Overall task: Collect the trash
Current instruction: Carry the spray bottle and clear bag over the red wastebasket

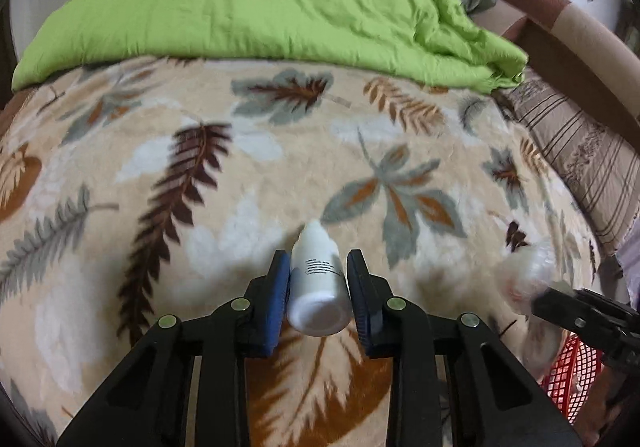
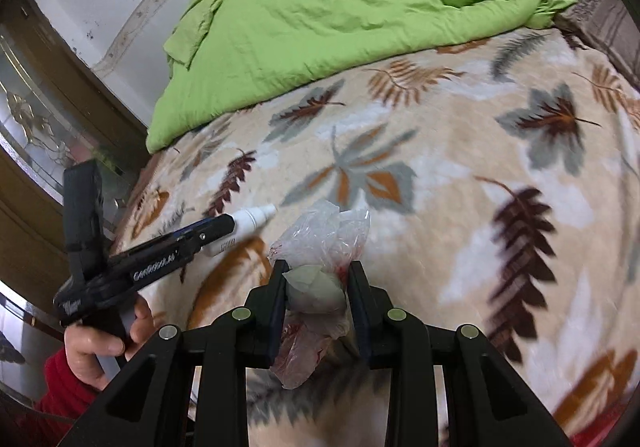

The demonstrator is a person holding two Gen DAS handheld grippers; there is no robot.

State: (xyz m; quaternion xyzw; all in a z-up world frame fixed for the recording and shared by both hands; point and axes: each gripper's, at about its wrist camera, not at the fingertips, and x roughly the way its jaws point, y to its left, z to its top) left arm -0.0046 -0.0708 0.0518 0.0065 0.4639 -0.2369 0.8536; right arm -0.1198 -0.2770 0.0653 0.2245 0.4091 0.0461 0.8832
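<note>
My left gripper pinches the bottle mid-body — light, hard, slippery — while my right gripper squeezes the soft, crinkly bag.

Soft, even daylight; faint shadows. Fisheye bending and dark corners ring both views. Motion blur smears the blanket pattern and plastic bag.

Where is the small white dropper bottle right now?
The white dropper bottle sits clamped in the left gripper, nozzle pointing away, over the leaf-print blanket; the right wrist view shows it left of the crumpled plastic bag.
</note>
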